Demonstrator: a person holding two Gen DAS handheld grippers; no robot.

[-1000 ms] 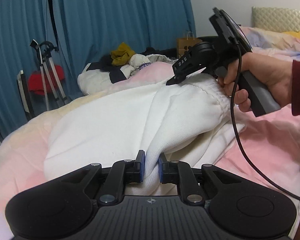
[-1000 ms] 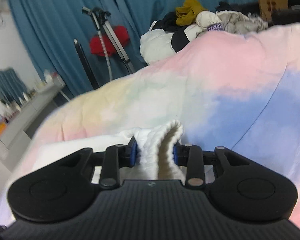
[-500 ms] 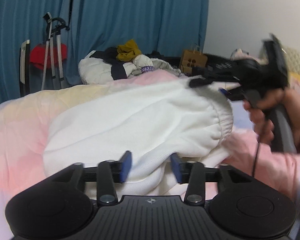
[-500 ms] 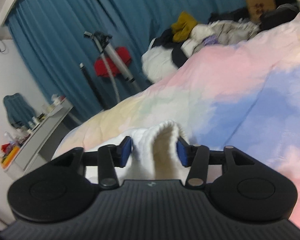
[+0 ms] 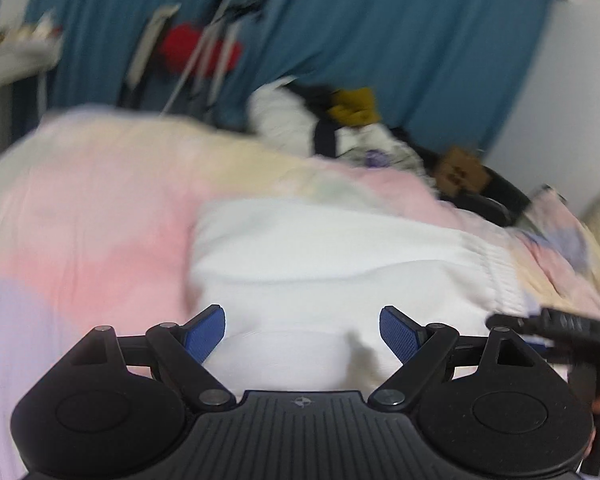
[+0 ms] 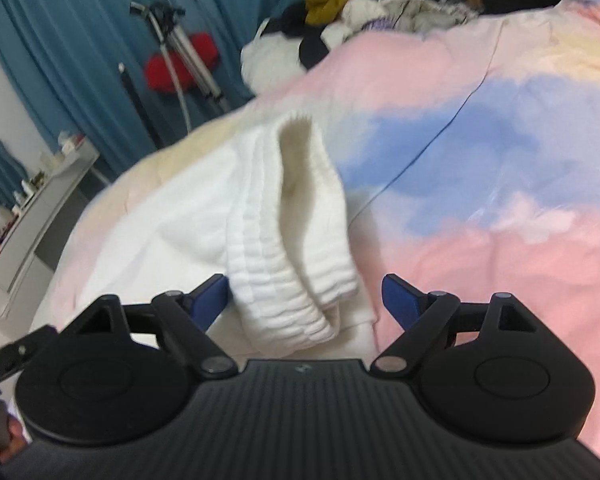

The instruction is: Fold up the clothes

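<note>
Both hand-held grippers released, jaws now apart | white garment (image 5: 340,256) lies just ahead on bedspread (image 6: 500,160)

Bed (image 6: 500,216) covered by pastel quilt, pink, blue and pale yellow patches. Far end: pile of clothes (image 6: 340,12), mustard piece on top. Brown paper bag (image 5: 460,174) at far right. Teal curtain (image 5: 380,40) behind. Tripod (image 6: 176,52) with red item (image 6: 180,64) at far left. Grey desk (image 6: 40,216) at left edge, small cluttered items, blurred.
</note>
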